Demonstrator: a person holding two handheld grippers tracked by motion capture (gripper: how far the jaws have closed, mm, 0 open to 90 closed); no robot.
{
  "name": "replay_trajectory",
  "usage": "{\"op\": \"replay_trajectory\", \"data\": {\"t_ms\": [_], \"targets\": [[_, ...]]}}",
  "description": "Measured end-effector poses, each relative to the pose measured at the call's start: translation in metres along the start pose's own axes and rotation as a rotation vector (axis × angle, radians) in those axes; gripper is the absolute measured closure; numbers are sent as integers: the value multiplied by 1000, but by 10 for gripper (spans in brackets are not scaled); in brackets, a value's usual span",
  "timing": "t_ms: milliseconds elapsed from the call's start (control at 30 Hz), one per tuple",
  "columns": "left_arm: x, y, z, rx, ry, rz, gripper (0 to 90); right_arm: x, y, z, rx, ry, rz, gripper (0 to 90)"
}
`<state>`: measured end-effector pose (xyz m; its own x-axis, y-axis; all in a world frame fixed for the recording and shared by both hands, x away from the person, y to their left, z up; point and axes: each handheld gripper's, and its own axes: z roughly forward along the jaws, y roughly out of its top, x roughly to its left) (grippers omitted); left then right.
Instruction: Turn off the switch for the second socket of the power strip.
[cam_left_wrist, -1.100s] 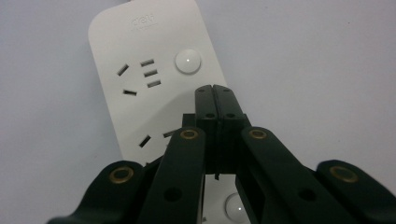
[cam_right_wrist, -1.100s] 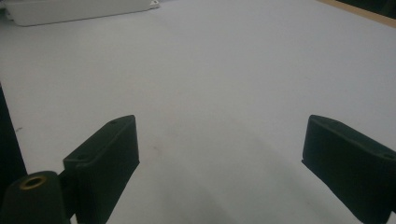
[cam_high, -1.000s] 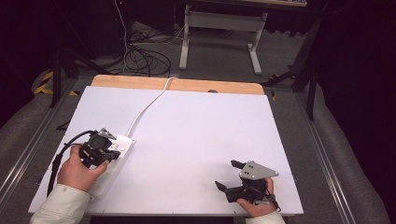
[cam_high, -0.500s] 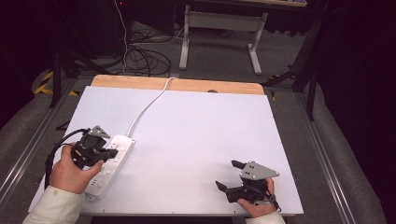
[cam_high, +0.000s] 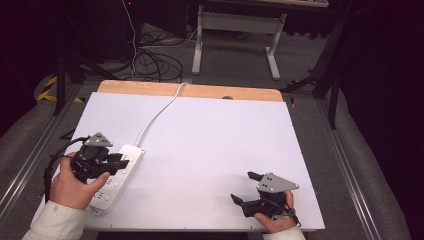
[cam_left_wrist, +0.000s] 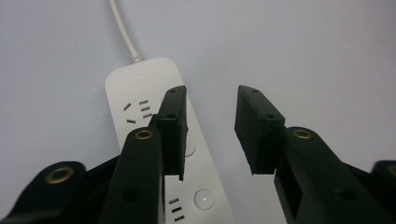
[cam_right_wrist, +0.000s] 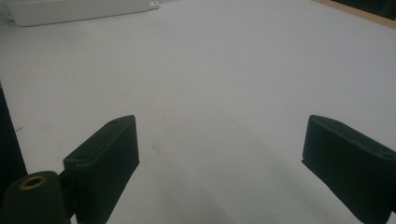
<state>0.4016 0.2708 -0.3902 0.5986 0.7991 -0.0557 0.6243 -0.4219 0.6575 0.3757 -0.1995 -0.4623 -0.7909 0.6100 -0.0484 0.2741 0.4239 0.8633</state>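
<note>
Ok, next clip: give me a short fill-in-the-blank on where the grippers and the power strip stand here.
1. The left gripper hangs over the white ____.
2. Its jaws have just been opening, with ____ between them.
3. The right gripper has its jaws ____ above the table.
4. The strip's cord runs toward the table's ____ edge.

Missing words: power strip; nothing; open; far

A white counter (cam_high: 225, 140) with a wooden strip (cam_high: 200, 91) along its far edge stands on grey carpet (cam_high: 300, 65). Metal rails (cam_high: 350, 170) run along both sides. Beyond it, a tangle of black cables (cam_high: 150, 62) lies on the floor beside the grey legs of a desk (cam_high: 235, 25). The room behind is dark, while the counter is evenly lit.
</note>
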Motion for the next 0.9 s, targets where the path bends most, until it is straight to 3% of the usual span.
{"op": "replay_trajectory", "data": {"t_ms": [33,100,167,300,567,733,900], "targets": [[-2,-1,-4,-54,-14,4,579,0,0,0,-1,1,-1,112],[-3,-1,-6,-76,-18,1,529,0,0,0,0,1,-2,112],[-3,-1,-11,-143,-40,3,460,0,0,0,-1,2,-1,112],[-5,-1,-14,-184,-72,-17,387,0,0,-1,-2,-1,-1,112],[-9,-11,-12,-304,-106,34,310,0,0,-1,-8,1,1,112],[-14,-19,-7,-313,-92,76,286,0,0,-2,-12,3,2,112],[-17,-32,-4,-361,-77,92,221,0,0,-2,-12,4,2,112]]}}
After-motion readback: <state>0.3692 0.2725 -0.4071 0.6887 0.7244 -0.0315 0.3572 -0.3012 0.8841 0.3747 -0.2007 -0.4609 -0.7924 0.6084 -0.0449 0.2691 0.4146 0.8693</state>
